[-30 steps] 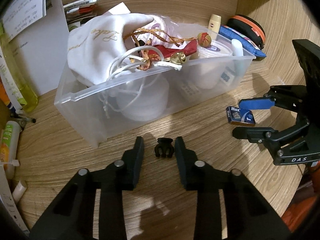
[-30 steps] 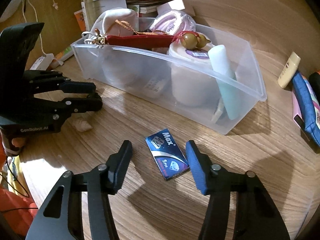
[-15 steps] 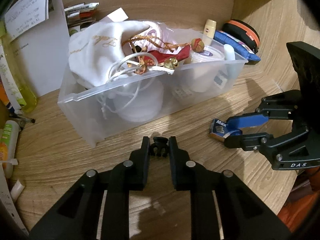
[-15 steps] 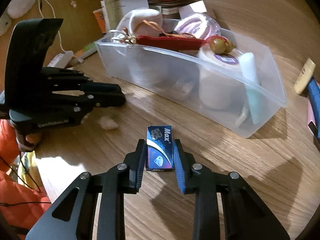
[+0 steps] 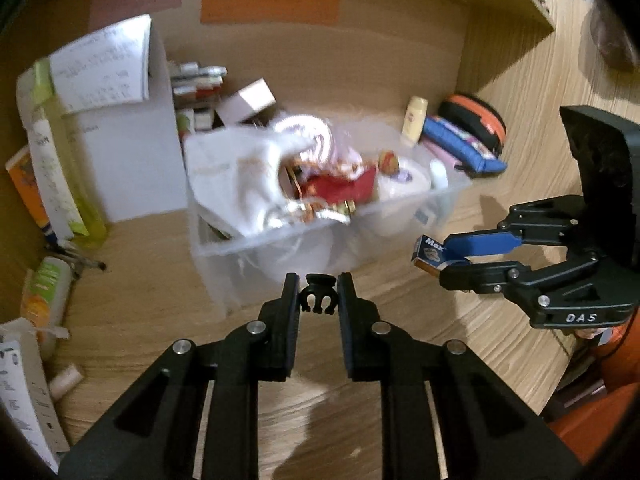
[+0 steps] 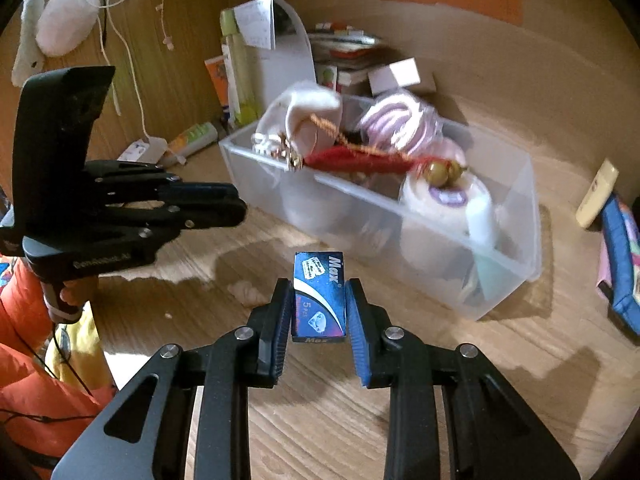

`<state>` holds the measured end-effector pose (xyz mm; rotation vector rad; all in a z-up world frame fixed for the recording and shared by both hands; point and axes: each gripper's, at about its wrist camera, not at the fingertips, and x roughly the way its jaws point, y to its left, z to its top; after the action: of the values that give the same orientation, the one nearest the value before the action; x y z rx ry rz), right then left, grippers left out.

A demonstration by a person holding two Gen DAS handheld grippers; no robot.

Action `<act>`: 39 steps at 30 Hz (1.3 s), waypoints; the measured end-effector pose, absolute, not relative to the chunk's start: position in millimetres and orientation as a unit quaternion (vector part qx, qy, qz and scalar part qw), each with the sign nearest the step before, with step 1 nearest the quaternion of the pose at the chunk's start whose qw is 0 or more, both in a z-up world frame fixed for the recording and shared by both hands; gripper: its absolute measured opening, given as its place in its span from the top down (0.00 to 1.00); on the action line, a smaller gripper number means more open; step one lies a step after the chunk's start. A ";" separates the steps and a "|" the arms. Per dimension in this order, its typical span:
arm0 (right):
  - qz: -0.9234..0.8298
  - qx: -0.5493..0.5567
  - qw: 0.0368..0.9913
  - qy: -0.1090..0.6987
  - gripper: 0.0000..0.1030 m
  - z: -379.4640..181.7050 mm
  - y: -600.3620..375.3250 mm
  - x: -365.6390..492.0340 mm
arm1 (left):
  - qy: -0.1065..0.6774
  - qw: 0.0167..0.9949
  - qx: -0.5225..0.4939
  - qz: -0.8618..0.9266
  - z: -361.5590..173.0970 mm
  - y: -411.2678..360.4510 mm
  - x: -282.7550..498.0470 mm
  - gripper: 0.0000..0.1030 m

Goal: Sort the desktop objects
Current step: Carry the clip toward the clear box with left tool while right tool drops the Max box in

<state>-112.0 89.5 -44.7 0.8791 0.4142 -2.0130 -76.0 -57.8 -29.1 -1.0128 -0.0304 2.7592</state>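
Blurring smears much of the clear plastic storage bin point(image 5: 404, 216) in the left wrist view, so the white cloth, red tassel and pale rolls heaped inside it run together and their edges cannot be told apart; the papers and bottles at the left rim of that view are cut off by the lens. The left gripper point(image 5: 319, 294) is clamped on a small black plastic claw clip point(image 5: 319, 298), its pads pressing the clip from both sides, and the clip hangs clear above the wooden counter point(image 5: 132, 320) just in front of the bin's near wall. The right gripper point(image 6: 319, 304) has just been closing and now pinches a small dark blue cardboard box printed "Max" point(image 6: 319, 296) between its blue pads, the box standing on end and lifted off the counter, well short of the bin. Both grippers point downward at a slant toward the bin, side by side, each visible in the other's camera; in the right wrist view the left gripper's fingertips are seen edge-on and the clip cannot be made out. A hand in an orange sleeve point(image 6: 28, 364) grips the left handle, mostly hidden behind the gripper body.
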 end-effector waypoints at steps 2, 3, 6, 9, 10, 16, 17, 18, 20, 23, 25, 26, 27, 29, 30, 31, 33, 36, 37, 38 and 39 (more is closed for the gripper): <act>-0.814 0.346 0.436 0.164 0.76 -37.9 90.7 -112.9 | -0.012 0.097 -0.334 0.938 -22.9 -60.6 -75.2 0.83; -0.816 0.343 0.435 0.163 0.76 -34.2 90.4 -114.4 | -0.014 0.095 -0.330 0.939 -19.4 -62.8 -75.4 0.83; -0.823 0.330 0.433 0.162 0.76 -24.3 88.9 -117.6 | -0.018 0.088 -0.321 0.943 -13.5 -69.1 -78.8 0.83; -0.828 0.319 0.432 0.159 0.76 -16.1 87.3 -120.8 | -0.022 0.084 -0.316 0.945 -9.8 -73.6 -81.5 0.83; -0.830 0.317 0.431 0.158 0.76 -13.9 86.1 -122.9 | -0.022 0.083 -0.314 0.946 -9.7 -74.8 -81.6 0.83; -0.831 0.323 0.426 0.155 0.76 -13.7 72.7 -137.1 | -0.028 0.077 -0.310 0.947 -10.2 -83.0 -90.3 0.83; -0.831 0.325 0.425 0.154 0.76 -15.0 70.6 -139.7 | -0.029 0.076 -0.311 0.947 -10.7 -84.4 -91.7 0.83; -0.830 0.327 0.425 0.153 0.76 -16.7 67.6 -143.4 | -0.031 0.074 -0.311 0.947 -11.3 -86.3 -93.7 0.83; -0.829 0.330 0.424 0.154 0.76 -19.5 63.3 -148.8 | -0.033 0.073 -0.312 0.947 -12.4 -88.6 -95.6 0.83; -0.829 0.334 0.421 0.156 0.76 -24.8 56.6 -156.7 | -0.034 0.068 -0.314 0.946 -14.5 -93.2 -100.5 0.83; -0.830 0.334 0.418 0.159 0.76 -26.7 54.0 -158.9 | -0.035 0.064 -0.316 0.946 -16.7 -96.0 -104.3 0.83; -0.831 0.333 0.417 0.159 0.76 -26.8 52.8 -160.3 | -0.037 0.063 -0.317 0.946 -17.7 -97.6 -105.9 0.83; -0.831 0.333 0.417 0.159 0.76 -26.9 51.2 -161.7 | -0.039 0.063 -0.318 0.945 -19.1 -98.7 -107.7 0.83; -0.832 0.332 0.413 0.162 0.76 -28.1 48.0 -163.5 | -0.044 0.068 -0.319 0.944 -21.5 -100.2 -110.1 0.83; -0.833 0.332 0.411 0.165 0.76 -28.9 46.4 -163.8 | -0.043 0.068 -0.320 0.944 -22.0 -99.8 -111.4 0.83; -0.834 0.331 0.409 0.168 0.76 -30.1 45.0 -164.2 | -0.040 0.067 -0.320 0.944 -22.6 -98.6 -112.4 0.83; -0.839 0.329 0.400 0.167 0.76 -31.7 42.4 -164.5 | -0.035 0.067 -0.320 0.944 -24.5 -96.7 -114.2 0.83; -0.848 0.322 0.385 0.170 0.76 -33.2 38.4 -161.9 | -0.033 0.066 -0.320 0.945 -25.5 -95.8 -115.3 0.83; -0.851 0.318 0.379 0.174 0.76 -33.5 37.3 -159.6 | -0.033 0.066 -0.319 0.945 -25.6 -95.6 -115.6 0.83; -0.853 0.315 0.376 0.176 0.76 -33.9 36.8 -158.6 | -0.032 0.065 -0.318 0.945 -25.7 -95.4 -115.4 0.83; -0.856 0.311 0.372 0.179 0.76 -34.1 36.5 -156.5 | -0.027 0.063 -0.316 0.946 -26.0 -94.2 -114.8 0.83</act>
<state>-156.5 36.5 -34.1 0.7960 0.4597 -2.1937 -114.8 -94.2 -26.0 -0.9560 -0.0815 2.8590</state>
